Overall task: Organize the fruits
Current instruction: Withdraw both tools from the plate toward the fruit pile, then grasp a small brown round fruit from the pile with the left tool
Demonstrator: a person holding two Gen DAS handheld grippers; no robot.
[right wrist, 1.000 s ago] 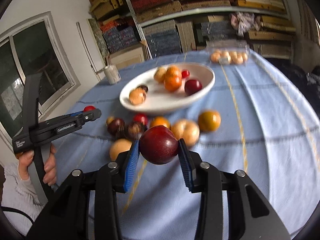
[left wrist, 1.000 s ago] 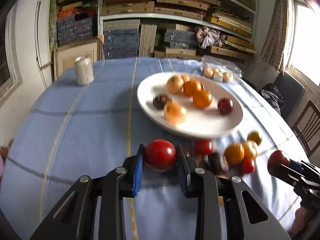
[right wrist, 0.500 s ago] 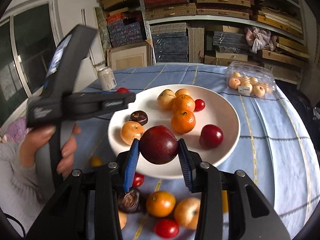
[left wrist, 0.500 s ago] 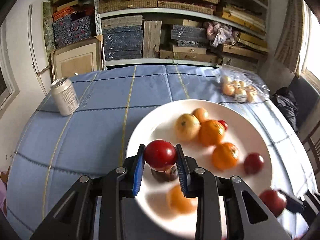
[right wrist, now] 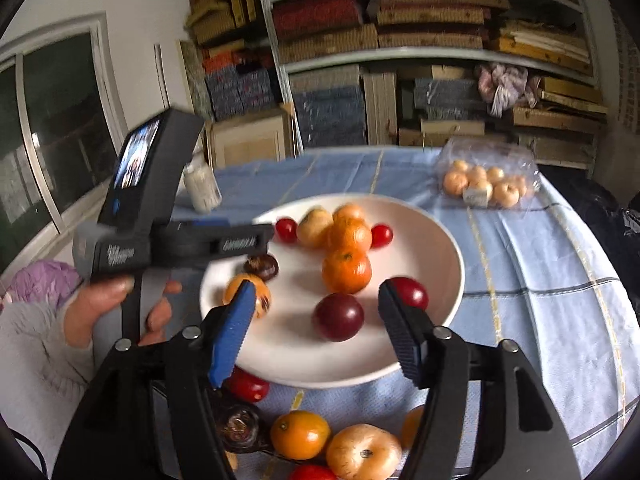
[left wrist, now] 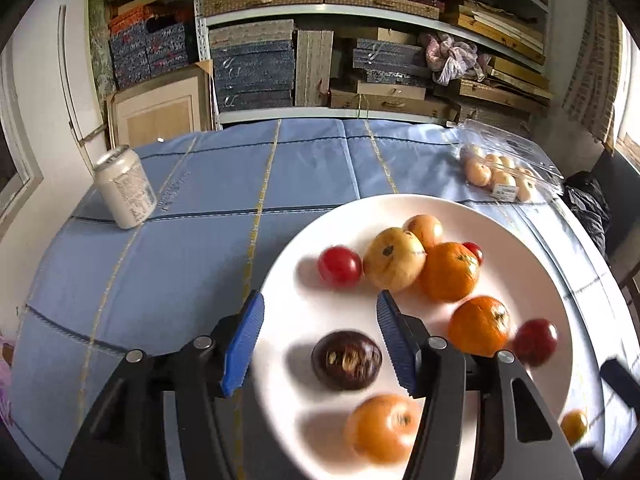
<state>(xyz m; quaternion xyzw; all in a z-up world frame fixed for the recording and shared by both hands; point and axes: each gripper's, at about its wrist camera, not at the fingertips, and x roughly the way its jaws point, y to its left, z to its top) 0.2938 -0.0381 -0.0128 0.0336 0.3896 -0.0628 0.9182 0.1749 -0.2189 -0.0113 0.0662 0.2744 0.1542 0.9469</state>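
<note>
My left gripper (left wrist: pixel 319 340) hangs over the white plate (left wrist: pixel 400 202), its jaws opening with nothing pressed between them. A red tomato (left wrist: pixel 340 266) lies free on the plate just beyond the fingertips. A dark fruit (left wrist: pixel 346 360) sits below, between the fingers but untouched. My right gripper (right wrist: pixel 318 334) is also opening over the plate's (right wrist: pixel 448 240) near side. A dark red plum (right wrist: pixel 338 317) rests on the plate between its pads, which stand clear of it. Oranges (right wrist: pixel 346 272) and yellowish fruits (left wrist: pixel 394 260) sit mid-plate. A hand (right wrist: pixel 112 312) holds the left gripper (right wrist: pixel 240 242).
Loose fruit lies on the blue cloth in front of the plate: an orange (right wrist: pixel 299 434), a yellow one (right wrist: pixel 364 456), a red one (right wrist: pixel 248 386). A can (left wrist: pixel 125 188) stands far left and a clear box of small fruit (left wrist: pixel 500 176) far right. Shelves stand behind the table.
Both grippers carried their fruit from the loose pile to over the plate. Both then let go: the red tomato and the dark red plum now lie on the plate.
</note>
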